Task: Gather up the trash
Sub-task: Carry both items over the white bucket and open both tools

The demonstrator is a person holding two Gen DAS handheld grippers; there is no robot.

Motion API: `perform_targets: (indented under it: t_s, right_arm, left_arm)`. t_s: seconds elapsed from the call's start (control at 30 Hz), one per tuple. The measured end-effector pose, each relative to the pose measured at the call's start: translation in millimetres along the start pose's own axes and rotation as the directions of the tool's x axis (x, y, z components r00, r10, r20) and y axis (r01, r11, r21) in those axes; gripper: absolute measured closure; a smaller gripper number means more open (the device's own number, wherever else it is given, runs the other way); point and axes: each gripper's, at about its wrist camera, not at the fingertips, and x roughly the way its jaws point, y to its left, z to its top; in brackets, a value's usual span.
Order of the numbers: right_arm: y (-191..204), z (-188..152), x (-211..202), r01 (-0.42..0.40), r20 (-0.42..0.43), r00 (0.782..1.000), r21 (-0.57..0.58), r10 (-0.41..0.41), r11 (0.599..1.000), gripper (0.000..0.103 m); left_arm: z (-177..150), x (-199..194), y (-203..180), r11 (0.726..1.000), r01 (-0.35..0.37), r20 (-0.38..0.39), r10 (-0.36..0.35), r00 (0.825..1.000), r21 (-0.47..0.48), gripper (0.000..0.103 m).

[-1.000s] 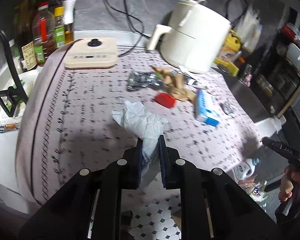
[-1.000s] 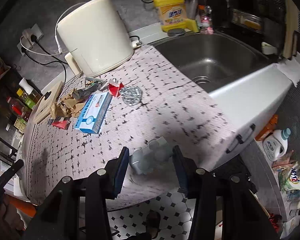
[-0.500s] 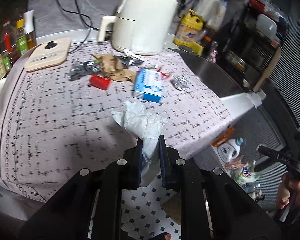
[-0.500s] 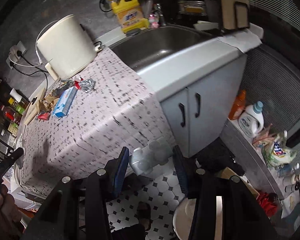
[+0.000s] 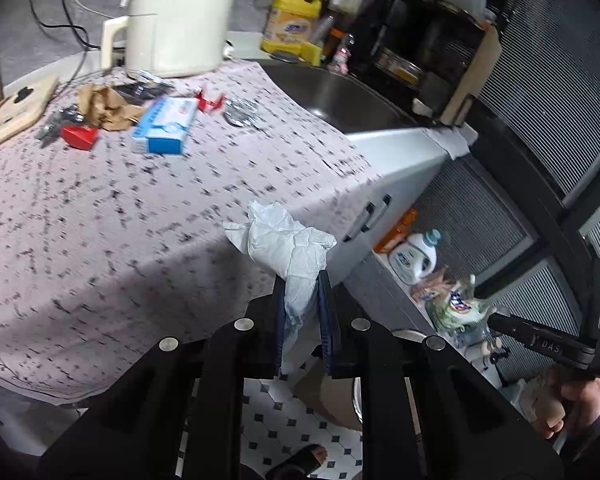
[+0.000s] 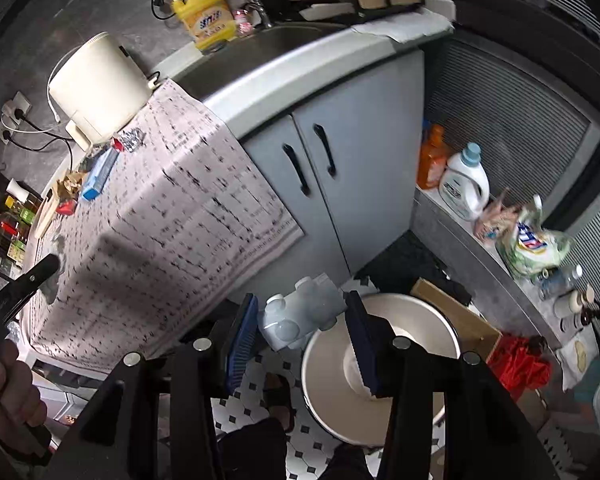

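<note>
Both loads have travelled off the cloth-covered surface (image 6: 148,224) since the earlier frames and now hang over the tiled floor, with the round white bin (image 6: 384,364) newly in sight under the right tongs (image 6: 302,320).

Right tongs: jaws about half open, pressed on either side of a clear, bumpy plastic blister tray (image 6: 300,316). Its long axis runs across the jaws, from about 8 o'clock to 2 o'clock, bumps facing the camera. It sits over the bin's rim at the 10 o'clock side, not over the centre.

Left tongs (image 5: 302,320): jaws nearly closed on the tail of a crumpled white paper tissue (image 5: 284,244). Its long axis runs along the fingers, the loose head flaring toward 11 o'clock beyond the tips; only a corner of the bin shows below them.

Risks, as judged: released here, the tray could strike the rim and fall to the floor, because it overlaps the edge. The tissue, light and bulky, could drift or cling to a pad if let go before it is above the opening.

Remaining on the surface at 10 o'clock: a blue-and-white carton (image 5: 164,124), red scraps and brown paper.
</note>
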Motion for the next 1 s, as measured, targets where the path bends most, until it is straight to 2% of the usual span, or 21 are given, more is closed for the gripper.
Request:
perform_targets:
  t_s: [0.17, 0.23, 0.3, 0.53, 0.77, 1.0]
  right_arm:
    - [-16.5, -19.9, -3.8, 0.014, -0.018, 1.0, -0.001, -0.014, 1.0, 0.056]
    - [-23.4, -25.8, -4.9, 0.025, -0.022, 0.999, 0.01, -0.024, 1.0, 0.05]
    - [-30.3, -31.5, -10.3, 0.049, -0.009, 0.999, 0.022, -0.049, 0.999, 0.038]
    - [-65.1, -45.8, -32.4, 0.109, 0.013, 0.994, 0.058, -0.11, 0.992, 0.031]
    - [-116.0, -67.0, -62.6, 0.166, 0.035, 0.984, 0.178, -0.175, 0.97, 0.031]
    - [-150.4, -88.8, -86.0, 0.196, 0.05, 0.975, 0.267, -0.217, 0.944, 0.031]
  left_arm:
    - [-15.7, 15.2, -28.8, 0.998, 0.045, -0.039, -0.044, 0.998, 0.032, 0.088]
    - [-20.7, 18.5, -38.3, 0.997, 0.059, -0.048, -0.057, 0.997, 0.045, 0.088]
    - [-27.5, 23.9, -50.9, 0.995, 0.078, -0.065, -0.074, 0.995, 0.06, 0.088]
    - [-49.4, 47.5, -93.0, 0.981, 0.159, -0.142, -0.143, 0.979, 0.111, 0.087]
    - [-63.6, 69.8, -149.1, 0.947, 0.253, -0.222, -0.208, 0.952, 0.198, 0.087]
    - [-81.7, 87.4, -196.5, 0.903, 0.339, -0.318, -0.25, 0.915, 0.265, 0.087]
